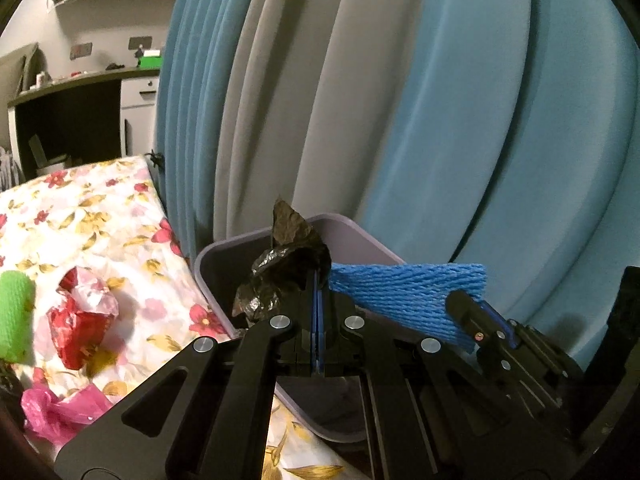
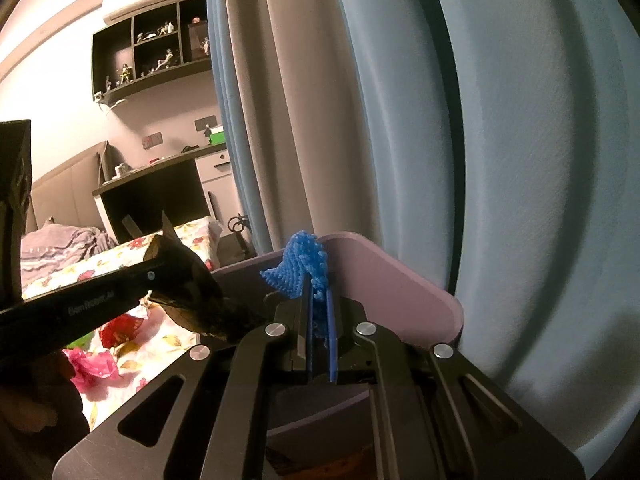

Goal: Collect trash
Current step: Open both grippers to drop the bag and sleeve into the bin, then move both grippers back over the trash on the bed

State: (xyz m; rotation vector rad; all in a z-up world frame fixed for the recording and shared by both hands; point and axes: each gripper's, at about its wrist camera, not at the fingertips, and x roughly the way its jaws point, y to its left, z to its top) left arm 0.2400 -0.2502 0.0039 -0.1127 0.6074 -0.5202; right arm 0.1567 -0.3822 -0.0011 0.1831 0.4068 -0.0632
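A crumpled black plastic bag [image 1: 286,264] is pinched in my left gripper [image 1: 319,280], which is shut on it above the open mouth of a purple bin [image 1: 360,240]. From the right, my right gripper [image 1: 486,312] comes into the left wrist view, shut on a blue foam net [image 1: 408,296]. In the right wrist view the blue foam net [image 2: 306,268] sticks up between the closed jaws of the right gripper [image 2: 319,300], over the purple bin [image 2: 392,280]. The left gripper [image 2: 168,280] with the black plastic bag [image 2: 200,300] crosses that view from the left.
On the floral bedsheet [image 1: 100,216] lie a red and white wrapper [image 1: 84,312], a pink plastic bag [image 1: 60,412] and a green foam net [image 1: 14,316]. Blue and grey curtains [image 1: 400,100] hang right behind the bin. A desk and shelves stand at the far left.
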